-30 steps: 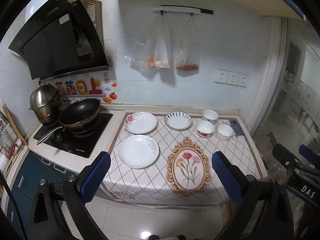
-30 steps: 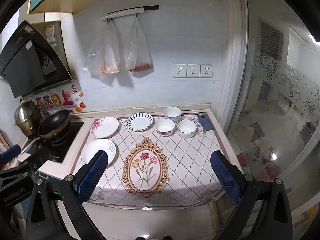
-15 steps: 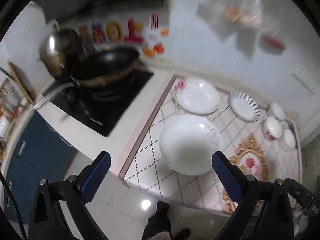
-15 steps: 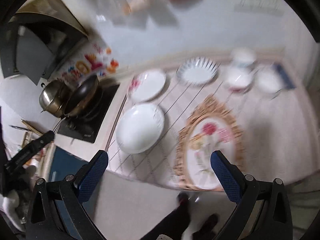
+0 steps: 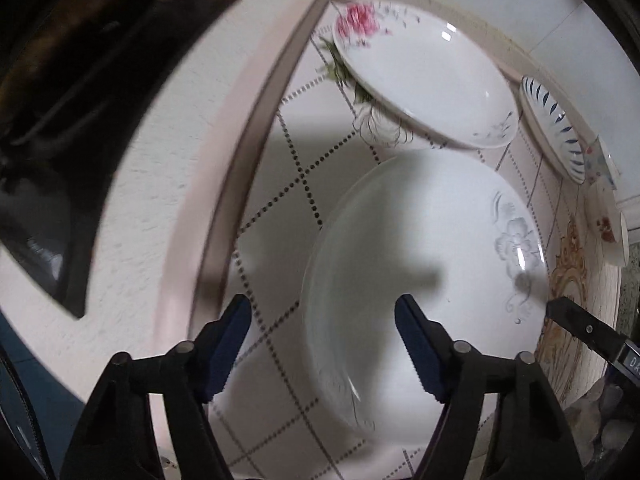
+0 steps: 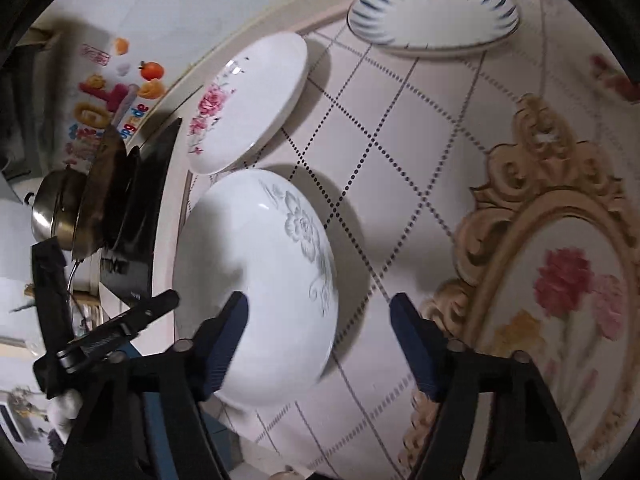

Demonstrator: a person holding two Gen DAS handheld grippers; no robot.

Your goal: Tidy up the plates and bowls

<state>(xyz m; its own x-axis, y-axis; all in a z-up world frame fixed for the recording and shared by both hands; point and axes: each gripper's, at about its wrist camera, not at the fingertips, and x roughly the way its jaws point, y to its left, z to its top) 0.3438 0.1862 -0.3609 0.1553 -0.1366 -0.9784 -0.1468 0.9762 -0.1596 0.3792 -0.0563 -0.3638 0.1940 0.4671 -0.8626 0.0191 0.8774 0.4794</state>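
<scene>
A white plate with a grey flower (image 5: 424, 272) lies at the front left of the checked cloth. My left gripper (image 5: 322, 308) hangs just over its left rim, jaws closing, with the rim between them and no pad pressing on it. My right gripper (image 6: 319, 302) straddles the right rim of the same plate (image 6: 260, 280), jaws also closing, pads apart from it. Behind it rest a pink-flower plate (image 5: 424, 76) (image 6: 248, 104) and a blue-striped plate (image 5: 552, 128) (image 6: 434, 20). Small bowls (image 5: 616, 236) show at the far right edge.
A gold-framed oval flower tray (image 6: 560, 280) lies to the right of the plate. The black stove (image 5: 80, 120) with a wok (image 6: 100, 200) and a steel pot (image 6: 48, 208) stands to the left. The counter's front edge runs just below the plate.
Both grippers have dropped from high over the counter to just above the grey-flower plate and now point steeply down. Both pairs of jaws have narrowed.
</scene>
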